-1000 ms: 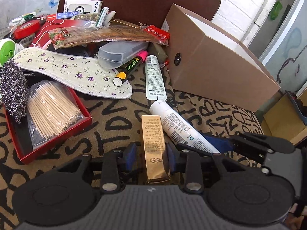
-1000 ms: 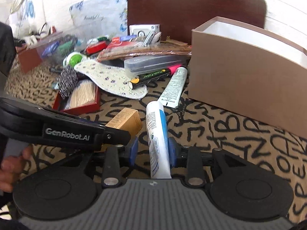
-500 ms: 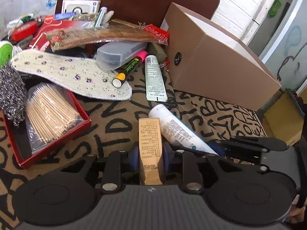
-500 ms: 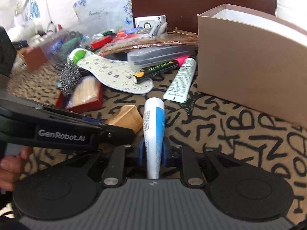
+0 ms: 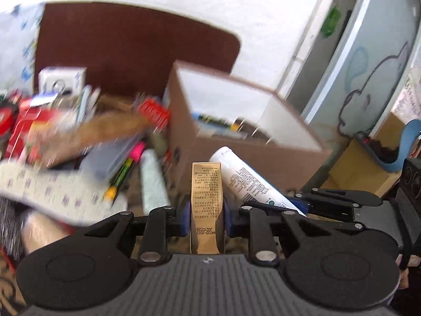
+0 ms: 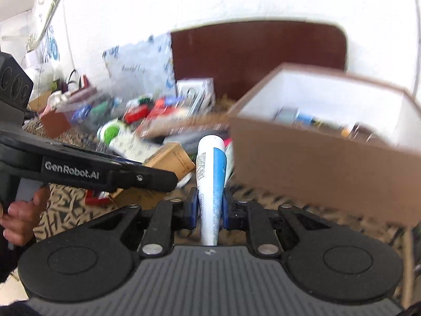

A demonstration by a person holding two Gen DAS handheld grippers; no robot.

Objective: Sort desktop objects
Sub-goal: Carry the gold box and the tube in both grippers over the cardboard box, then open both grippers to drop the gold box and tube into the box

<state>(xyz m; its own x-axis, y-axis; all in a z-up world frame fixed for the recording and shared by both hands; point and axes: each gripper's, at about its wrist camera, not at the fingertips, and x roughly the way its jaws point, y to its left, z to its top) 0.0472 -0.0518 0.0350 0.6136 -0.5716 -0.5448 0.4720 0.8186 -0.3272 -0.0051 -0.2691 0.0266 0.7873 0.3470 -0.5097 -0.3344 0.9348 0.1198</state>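
Observation:
My left gripper (image 5: pixel 206 217) is shut on a slim gold box (image 5: pixel 207 197) and holds it above the cloth. My right gripper (image 6: pixel 209 208) is shut on a white and blue tube (image 6: pixel 211 179), lifted too; the tube also shows in the left wrist view (image 5: pixel 247 179). The gold box shows in the right wrist view (image 6: pixel 171 158) beside the tube. The open brown cardboard box (image 5: pixel 236 142) stands just ahead, white inside, with several items in it (image 6: pixel 310 118).
A blurred pile lies at the left: a flowered insole (image 5: pixel 52 189), a marker pen (image 5: pixel 123 173), a pale tube (image 5: pixel 154 184), a grey case, red packs. A dark brown board (image 5: pixel 131 52) leans on the white wall behind.
Both grippers have risen off the cloth with the gold box and the tube in them. The inside of the cardboard box has come into view.

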